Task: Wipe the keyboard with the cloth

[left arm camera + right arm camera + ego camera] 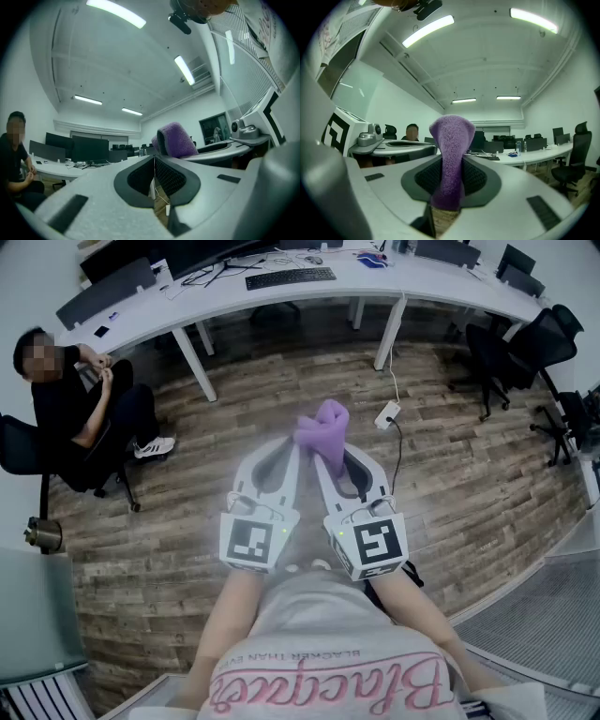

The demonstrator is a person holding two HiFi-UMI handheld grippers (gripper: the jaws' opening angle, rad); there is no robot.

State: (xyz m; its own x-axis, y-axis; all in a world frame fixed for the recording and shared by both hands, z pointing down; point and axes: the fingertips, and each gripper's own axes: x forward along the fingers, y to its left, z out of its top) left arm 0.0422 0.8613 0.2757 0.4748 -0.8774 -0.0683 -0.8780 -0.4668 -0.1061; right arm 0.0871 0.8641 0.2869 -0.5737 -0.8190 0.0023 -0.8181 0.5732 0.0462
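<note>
**Cloth in the right gripper, keyboard well apart on the desk**

Purple cloth point(322, 426) sits clamped between the jaws of the right gripper point(330, 457). In the right gripper view the cloth stands up from between the dark pads as a thick folded column, with its rounded top above the jaw tips. The left gripper point(287, 444) is clenched on nothing: in its own view the two jaws meet along a thin seam with no object between them. The cloth shows just beyond them, off to the right.

From the head view, both grippers are held side by side in front of the person's body, tips angled toward each other. Both hang over the wood-plank floor point(469, 474), not over any table.

The keyboard point(290, 277) lies on the long white desk point(375, 282) at the far side of the room, well apart from both grippers and the cloth. Dark monitors stand along the same desk.

A white power strip point(387, 413) lies on the floor past the cloth, beside a desk leg. A seated person point(80, 399) in dark clothes is at the left, and black office chairs point(506, 348) stand at the right.
</note>
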